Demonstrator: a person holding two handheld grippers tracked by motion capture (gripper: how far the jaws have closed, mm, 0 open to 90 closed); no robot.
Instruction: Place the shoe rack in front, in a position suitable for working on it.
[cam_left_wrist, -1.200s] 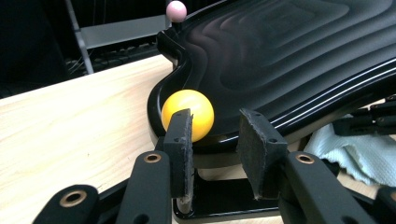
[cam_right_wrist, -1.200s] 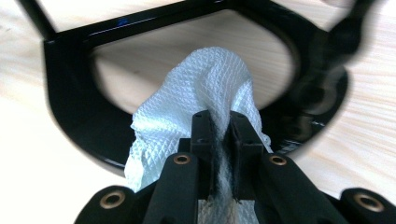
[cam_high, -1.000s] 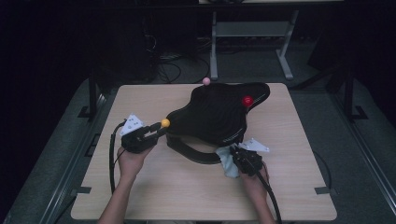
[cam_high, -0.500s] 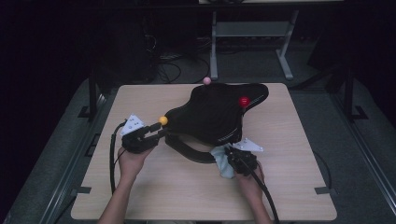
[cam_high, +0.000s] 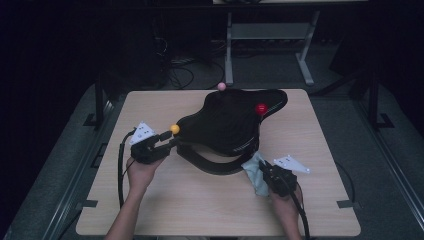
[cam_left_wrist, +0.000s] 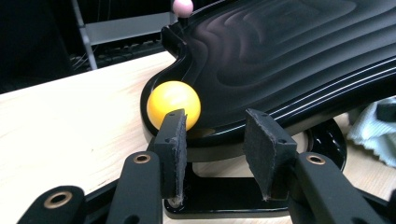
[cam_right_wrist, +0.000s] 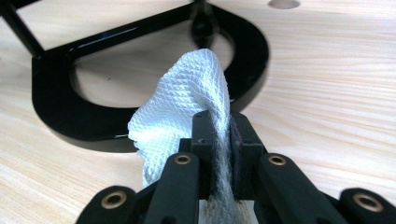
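My right fingers (cam_right_wrist: 219, 140) are pinching a white cloth (cam_right_wrist: 187, 107) tight between them at the lower right of the high view, just beside the curved black base (cam_right_wrist: 116, 116) of the stand. My left fingers (cam_left_wrist: 219, 140) have just been opening and are standing partly apart with nothing between them, pointing at the yellow ball (cam_left_wrist: 173, 105) on the black wavy tray (cam_high: 230, 120). The tray is resting mid-frame on the wooden surface (cam_high: 200, 210), carrying a red ball (cam_high: 261, 108) and a pink ball (cam_high: 221, 86) toward the top.
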